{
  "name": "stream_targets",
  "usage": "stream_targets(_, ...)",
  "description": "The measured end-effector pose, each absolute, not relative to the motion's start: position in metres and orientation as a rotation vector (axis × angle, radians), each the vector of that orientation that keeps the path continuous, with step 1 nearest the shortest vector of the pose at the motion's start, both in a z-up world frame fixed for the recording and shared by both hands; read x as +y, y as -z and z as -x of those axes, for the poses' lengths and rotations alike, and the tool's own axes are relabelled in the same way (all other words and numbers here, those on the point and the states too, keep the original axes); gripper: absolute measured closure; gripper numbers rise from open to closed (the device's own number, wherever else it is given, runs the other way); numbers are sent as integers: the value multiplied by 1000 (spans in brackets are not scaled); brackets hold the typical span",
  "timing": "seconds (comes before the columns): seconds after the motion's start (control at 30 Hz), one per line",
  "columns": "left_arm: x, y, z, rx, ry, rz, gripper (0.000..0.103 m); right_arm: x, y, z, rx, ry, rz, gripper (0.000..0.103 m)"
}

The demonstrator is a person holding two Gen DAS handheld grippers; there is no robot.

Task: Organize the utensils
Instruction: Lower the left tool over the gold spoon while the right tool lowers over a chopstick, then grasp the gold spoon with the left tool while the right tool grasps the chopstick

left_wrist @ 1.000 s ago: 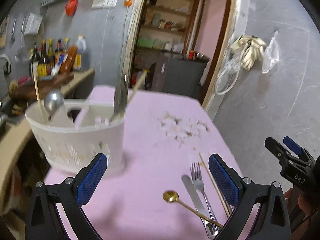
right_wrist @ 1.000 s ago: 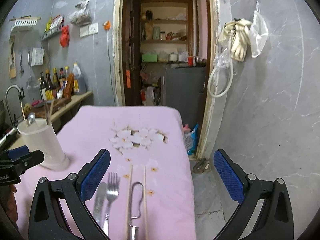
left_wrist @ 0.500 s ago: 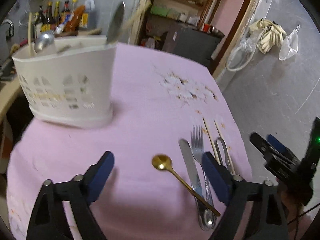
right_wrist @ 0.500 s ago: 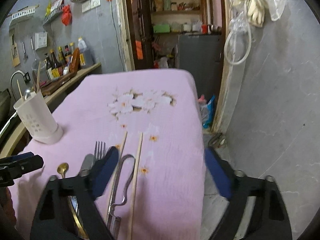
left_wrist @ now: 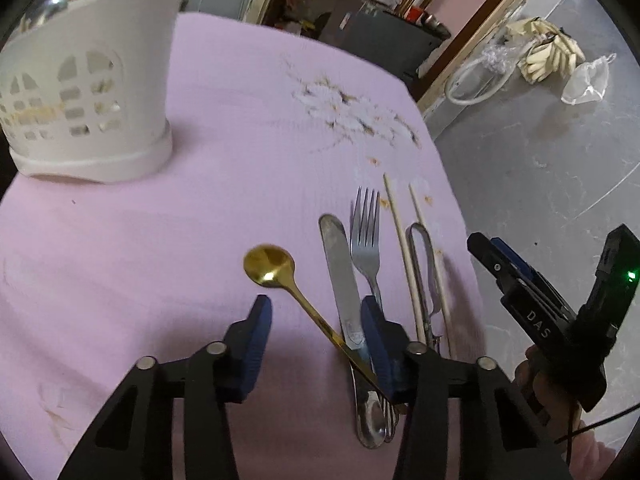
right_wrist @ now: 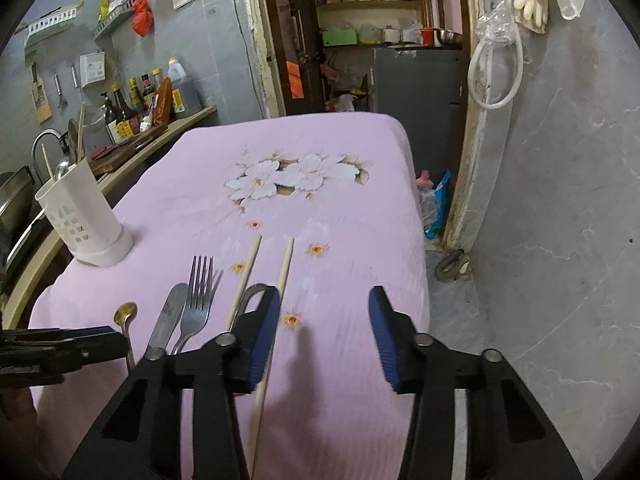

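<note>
Left wrist view, nearest first: left gripper (left_wrist: 316, 328) low over the pink tablecloth (left_wrist: 160, 240), jaws just closed partway, blue pads still apart, the thin handle of the gold spoon (left_wrist: 269, 265) running between them toward 5 o'clock; no pad seen pressing on it. Just right of the spoon at 3 o'clock, the knife (left_wrist: 340, 276), a small stamp on its blade too small to read; handle end of the spoon crossing over the knife. Touching the knife's right edge, the fork (left_wrist: 365, 236), tines toward 12 o'clock. Further right, two chopsticks (left_wrist: 402, 248) with a metal clip-like tool (left_wrist: 422, 264) between them. At the 4 o'clock edge, the right gripper (left_wrist: 520, 280) in a hand (left_wrist: 538, 376), white letters "DAS" on its black body, a green light beside it. Far off at 10 o'clock, the white holder (left_wrist: 92, 92) standing upright on the cloth.

Right wrist view, nearest first: right gripper (right_wrist: 324, 332) with jaws just narrowed, pads still spread, only cloth between them; left pad over the right-hand chopstick, contact impossible to tell. Beyond at 11 o'clock, fork, knife and spoon side by side. At 12 o'clock, a white flower print (right_wrist: 296, 176). Farthest at 10 o'clock, sauce bottles (right_wrist: 136, 108), labels unreadable.
</note>
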State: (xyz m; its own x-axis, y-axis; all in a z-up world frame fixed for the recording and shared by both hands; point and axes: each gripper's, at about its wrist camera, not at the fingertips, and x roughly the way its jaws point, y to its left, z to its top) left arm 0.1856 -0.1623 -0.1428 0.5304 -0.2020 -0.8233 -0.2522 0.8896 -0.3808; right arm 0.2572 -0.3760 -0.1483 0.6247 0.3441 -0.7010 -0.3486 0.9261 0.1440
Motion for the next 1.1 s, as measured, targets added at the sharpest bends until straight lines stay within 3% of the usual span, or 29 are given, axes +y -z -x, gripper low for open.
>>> stream_targets(0.17,-174,149,-201,1070,-81,382,83,-375,154,-258,826,-417,-1,70)
stream_targets(0.83,-158,150,-256,1102,-2,339,95,-355,165,-284,888,-470,2,70)
stream_targets(0.93,-158,150,-259,1104,-4,335,95,-343,168,-294,909,-477,25,78)
stream_targets(1.1,-157,149,-257,1110,-2,328,95,-328,172,-311,950,-458,45,79)
